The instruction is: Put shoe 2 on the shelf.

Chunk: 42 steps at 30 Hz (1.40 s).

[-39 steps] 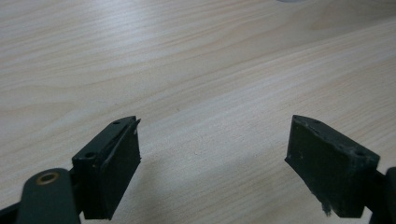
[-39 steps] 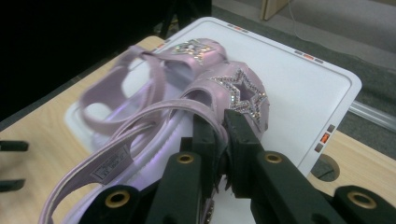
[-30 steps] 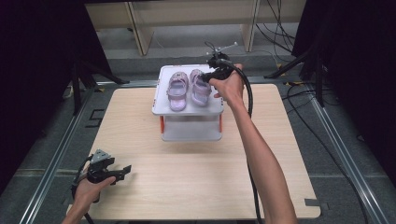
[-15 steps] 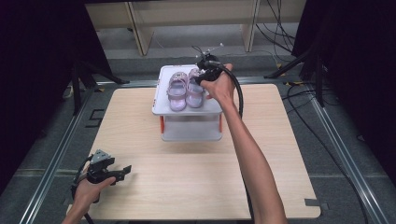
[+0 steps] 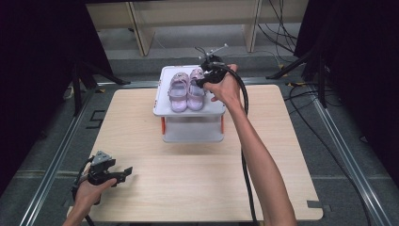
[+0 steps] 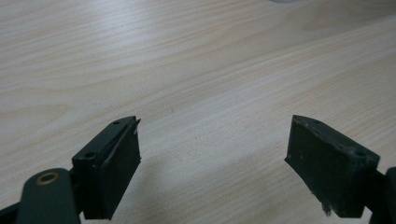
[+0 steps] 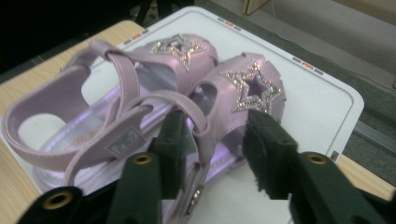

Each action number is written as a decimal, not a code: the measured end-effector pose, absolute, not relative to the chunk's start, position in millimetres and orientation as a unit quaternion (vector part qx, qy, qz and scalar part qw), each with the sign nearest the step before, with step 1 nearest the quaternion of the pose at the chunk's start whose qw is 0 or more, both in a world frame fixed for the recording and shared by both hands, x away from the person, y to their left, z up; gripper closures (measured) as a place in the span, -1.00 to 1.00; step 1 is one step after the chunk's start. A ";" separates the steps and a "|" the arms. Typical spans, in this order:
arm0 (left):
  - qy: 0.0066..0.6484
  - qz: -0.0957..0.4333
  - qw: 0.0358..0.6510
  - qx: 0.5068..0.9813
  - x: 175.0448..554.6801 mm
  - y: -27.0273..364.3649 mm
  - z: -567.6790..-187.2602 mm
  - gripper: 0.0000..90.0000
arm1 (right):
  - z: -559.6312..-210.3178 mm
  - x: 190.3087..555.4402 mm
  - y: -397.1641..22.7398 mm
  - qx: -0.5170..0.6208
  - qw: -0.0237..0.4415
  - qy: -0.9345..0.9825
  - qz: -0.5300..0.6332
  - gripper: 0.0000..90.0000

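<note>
Two small lilac sandals [image 5: 187, 89] sat side by side on the top of a white two-tier stand [image 5: 193, 112] at the far middle of a pale wooden table [image 5: 197, 174], seen from the high view. Each sandal carried a glittering star over the toe, and their straps looped up at the heel end. The person's right hand [image 5: 225, 87] reached out over the stand and held the right gripper [image 5: 203, 81] at the sandal nearer that hand. In the right gripper view, the right gripper [image 7: 215, 140] had one black jaw inside that right-hand sandal [image 7: 233, 107], under its ankle strap, and the other jaw against its outer side. The jaws stood close on either side of the sandal's wall, but whether they pinched it could not be told. The other sandal [image 7: 107, 93] lay touching it on the white top. Near the table's front left corner, the left hand [image 5: 91, 188] kept the left gripper [image 5: 123, 173] low over the bare wood, well apart from the stand. In the left gripper view, the left gripper [image 6: 212, 158] was released, its jaws spread wide with nothing between them.
</note>
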<state>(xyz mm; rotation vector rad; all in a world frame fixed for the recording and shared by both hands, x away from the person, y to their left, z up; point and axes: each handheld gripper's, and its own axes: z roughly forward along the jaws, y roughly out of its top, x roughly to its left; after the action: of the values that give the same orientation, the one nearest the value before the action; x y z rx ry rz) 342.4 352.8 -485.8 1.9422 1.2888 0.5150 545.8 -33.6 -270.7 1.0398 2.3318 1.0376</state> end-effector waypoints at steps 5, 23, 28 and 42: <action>0.502 0.201 0.368 0.756 342.0 353.5 -485.7 -0.63 | -273.2 544.9 -30.9 0.360 0.190 0.838 0.363 0.78; 0.488 0.206 0.368 0.764 344.5 354.4 -486.2 -0.63 | -269.2 539.1 -18.5 0.351 0.221 0.846 0.335 0.78; 0.502 0.199 0.366 0.758 342.7 353.4 -486.2 -0.63 | -270.9 539.6 -11.6 0.357 0.233 0.845 0.324 0.78; 0.498 0.199 0.371 0.758 342.5 353.2 -485.6 -0.63 | -275.2 540.7 -14.5 0.347 0.229 0.844 0.339 0.43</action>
<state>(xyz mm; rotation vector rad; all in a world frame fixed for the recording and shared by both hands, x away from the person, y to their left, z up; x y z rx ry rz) 342.5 353.2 -485.6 1.9438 1.2772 0.5103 540.7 -14.5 -275.2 0.9539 2.3237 0.9335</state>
